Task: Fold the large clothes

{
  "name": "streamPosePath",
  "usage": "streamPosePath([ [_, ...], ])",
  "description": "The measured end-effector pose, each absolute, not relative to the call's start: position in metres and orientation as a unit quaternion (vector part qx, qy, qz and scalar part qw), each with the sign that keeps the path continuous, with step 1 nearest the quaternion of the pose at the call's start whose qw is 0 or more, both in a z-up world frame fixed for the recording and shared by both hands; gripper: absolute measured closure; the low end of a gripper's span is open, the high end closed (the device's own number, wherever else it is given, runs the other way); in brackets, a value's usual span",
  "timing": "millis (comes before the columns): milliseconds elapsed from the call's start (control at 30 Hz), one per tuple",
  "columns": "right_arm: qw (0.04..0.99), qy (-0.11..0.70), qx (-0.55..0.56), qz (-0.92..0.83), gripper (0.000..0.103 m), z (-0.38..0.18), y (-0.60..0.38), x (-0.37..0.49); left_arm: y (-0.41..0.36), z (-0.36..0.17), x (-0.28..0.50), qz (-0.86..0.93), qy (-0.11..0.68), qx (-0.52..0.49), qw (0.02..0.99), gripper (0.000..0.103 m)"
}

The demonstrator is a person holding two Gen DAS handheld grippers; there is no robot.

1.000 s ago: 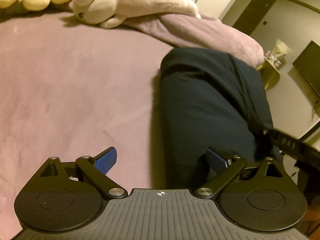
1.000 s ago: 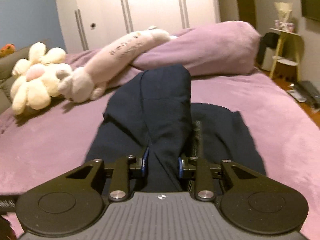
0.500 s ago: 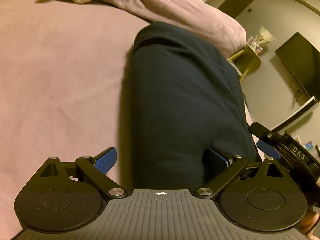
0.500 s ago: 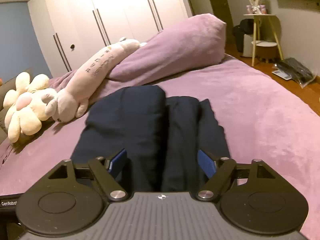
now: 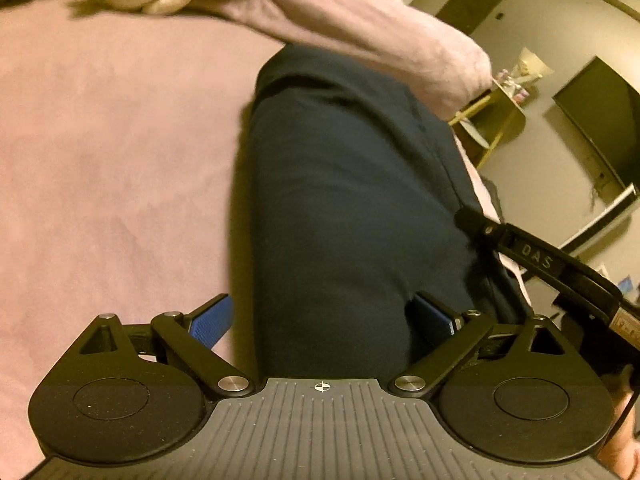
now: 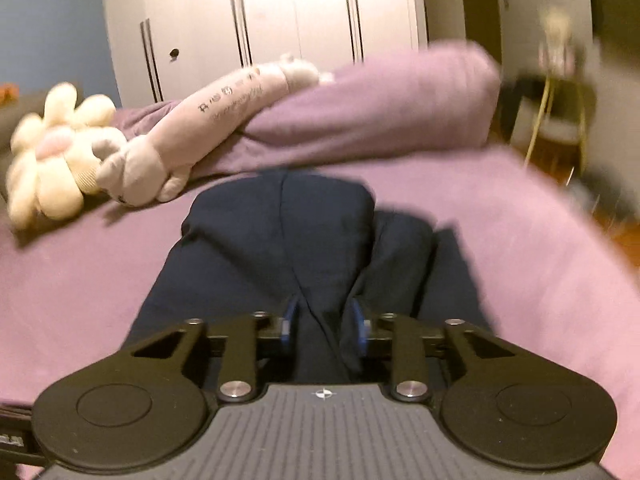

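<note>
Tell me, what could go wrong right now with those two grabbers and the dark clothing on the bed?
The right gripper is shut on a thick bunch of the dark garment; pulling may drag the folded layers askew, or the bunch may slip out. The left gripper stands open over the garment's near edge, gripping nothing, so that side could sag or unfold if lifted. The plush toy and rumpled blanket lie close beyond the far end and could catch the cloth.

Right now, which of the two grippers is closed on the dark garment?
The right gripper: its blue pads pinch a ridge of the dark navy garment. The left gripper stands wide open over the cloth.
</note>
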State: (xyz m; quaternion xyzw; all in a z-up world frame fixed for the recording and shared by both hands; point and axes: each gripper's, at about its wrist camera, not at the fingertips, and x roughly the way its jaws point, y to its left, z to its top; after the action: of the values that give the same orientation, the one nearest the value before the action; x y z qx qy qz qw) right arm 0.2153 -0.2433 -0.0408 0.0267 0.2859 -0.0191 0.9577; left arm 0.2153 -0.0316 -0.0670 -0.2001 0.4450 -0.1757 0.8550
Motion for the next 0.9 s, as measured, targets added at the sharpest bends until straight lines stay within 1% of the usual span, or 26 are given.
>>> streamPosePath([
  [33,0.957,0.279,-0.014,-0.075,0.103,-0.04,-0.249,0.215,-0.034,-0.064,0.213,-0.181,0.441,-0.191,0.858,0.005],
  [67,0.95,0.296,-0.002,-0.095,0.103,-0.046,-0.261,0.218,-0.036,-0.063,0.212,-0.188,0.437,-0.187,0.859,0.005],
  [100,0.941,0.323,0.039,-0.092,0.103,-0.053,-0.277,0.22,-0.04,-0.065,0.212,-0.192,0.439,-0.182,0.859,0.005],
  [167,0.932,0.333,0.131,-0.062,0.102,-0.057,-0.301,0.212,-0.043,-0.072,0.214,-0.183,0.444,-0.171,0.86,0.004],
  [267,0.935,0.319,0.151,-0.043,0.101,-0.052,-0.306,0.203,-0.035,-0.086,0.217,-0.186,0.456,-0.202,0.847,0.002],
  [333,0.94,0.306,0.145,-0.031,0.096,-0.041,-0.3,0.202,-0.031,-0.089,0.218,-0.186,0.462,-0.22,0.839,0.003],
  [400,0.948,0.274,0.16,0.017,0.089,-0.02,-0.281,0.215,-0.025,-0.084,0.216,-0.186,0.458,-0.219,0.841,0.003],
  [433,0.95,0.263,0.163,0.033,0.083,-0.014,-0.271,0.222,-0.021,-0.081,0.214,-0.186,0.455,-0.221,0.842,0.004],
  [467,0.952,0.256,0.162,0.047,0.079,-0.009,-0.259,0.232,-0.017,-0.079,0.211,-0.183,0.453,-0.224,0.843,0.005],
  [567,0.955,0.246,0.141,0.085,0.074,-0.005,-0.217,0.265,0.0,-0.069,0.202,-0.164,0.435,-0.228,0.856,0.005],
  [600,0.955,0.246,0.141,0.085,0.073,-0.005,-0.217,0.265,0.006,-0.067,0.2,-0.149,0.428,-0.226,0.862,0.005],
  [633,0.956,0.249,0.13,0.087,0.073,-0.01,-0.206,0.276,0.012,-0.065,0.201,-0.126,0.423,-0.22,0.87,0.005],
  [667,0.96,0.255,0.09,0.068,0.073,-0.026,-0.187,0.307,0.016,-0.063,0.203,-0.104,0.417,-0.213,0.877,0.005],
  [700,0.96,0.255,0.09,0.068,0.073,-0.026,-0.187,0.307,0.02,-0.061,0.207,-0.089,0.414,-0.208,0.882,0.005],
  [800,0.964,0.265,0.03,-0.003,0.072,-0.06,-0.187,0.329,0.018,-0.055,0.223,-0.064,0.403,-0.209,0.889,0.005],
  [833,0.966,0.25,0.028,-0.055,0.071,-0.081,-0.206,0.325,0.013,-0.053,0.228,-0.062,0.396,-0.21,0.892,0.005],
  [900,0.959,0.251,0.111,-0.068,0.071,-0.096,-0.24,0.319,-0.005,-0.051,0.241,-0.059,0.375,-0.203,0.903,0.005],
])
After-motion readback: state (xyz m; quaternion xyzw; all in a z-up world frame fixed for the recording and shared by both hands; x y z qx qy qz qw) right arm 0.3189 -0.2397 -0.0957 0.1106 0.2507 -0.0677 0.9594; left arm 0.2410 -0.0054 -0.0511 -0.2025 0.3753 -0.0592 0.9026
